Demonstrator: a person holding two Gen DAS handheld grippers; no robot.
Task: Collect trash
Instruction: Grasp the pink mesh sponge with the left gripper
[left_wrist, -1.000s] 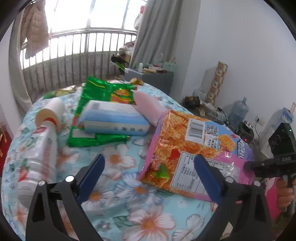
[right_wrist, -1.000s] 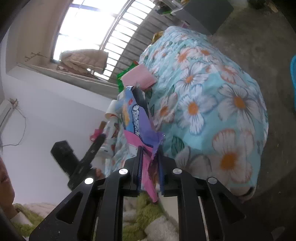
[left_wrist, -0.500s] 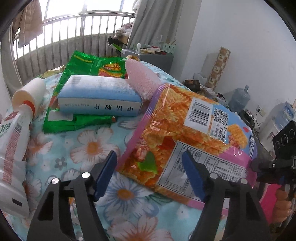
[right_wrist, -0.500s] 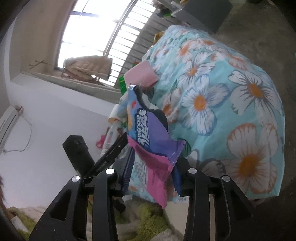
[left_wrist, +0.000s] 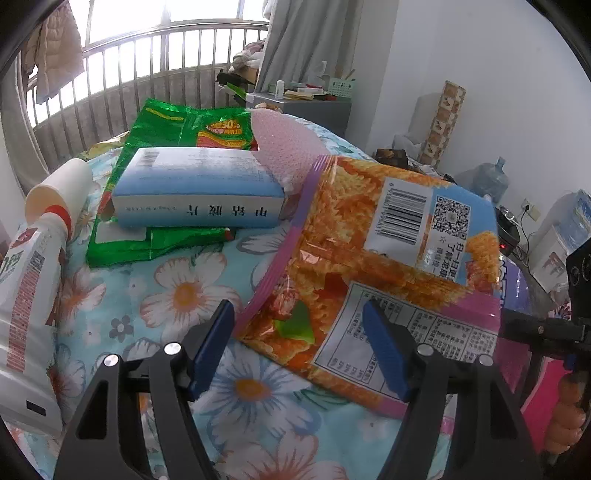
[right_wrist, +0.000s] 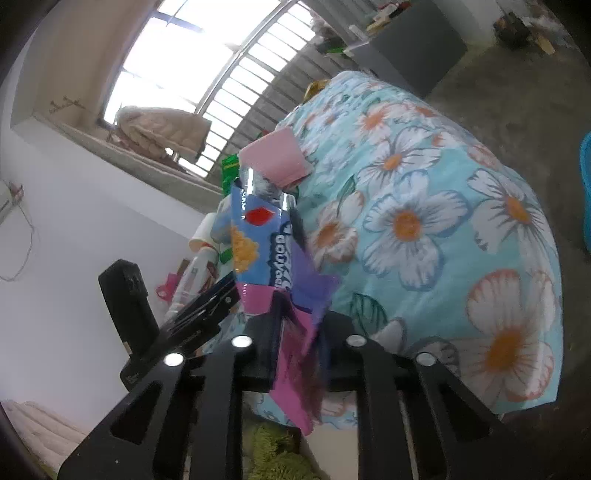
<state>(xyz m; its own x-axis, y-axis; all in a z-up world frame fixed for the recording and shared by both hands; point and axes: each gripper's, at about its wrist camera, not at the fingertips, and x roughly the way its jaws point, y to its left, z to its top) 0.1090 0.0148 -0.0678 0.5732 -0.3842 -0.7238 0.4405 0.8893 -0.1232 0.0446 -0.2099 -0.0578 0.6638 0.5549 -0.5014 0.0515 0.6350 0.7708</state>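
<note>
An orange and pink snack bag (left_wrist: 384, 258) lies tilted on the floral tablecloth (left_wrist: 184, 295). My left gripper (left_wrist: 299, 343) is open with the bag's near corner between its blue pads. My right gripper (right_wrist: 299, 350) is shut on the bag's pink edge (right_wrist: 291, 369) at the table's side; the bag's blue front (right_wrist: 258, 243) rises in front of it. A green wrapper (left_wrist: 177, 125) lies under a blue and white box (left_wrist: 195, 192). A pink bubble-wrap pouch (left_wrist: 284, 147) leans behind the bag. A white bottle (left_wrist: 33, 273) lies at the left.
The round table drops off to the right in the right wrist view (right_wrist: 517, 332), with bare floor (right_wrist: 535, 92) beyond. A grey cabinet (left_wrist: 306, 107) and a barred window (left_wrist: 147, 66) stand behind the table. A water jug (left_wrist: 491, 181) sits by the right wall.
My left gripper moved forward until the snack bag's corner came between its open pads. My right gripper's jaws parted about half a second ago and are closed on the bag's edge again.
</note>
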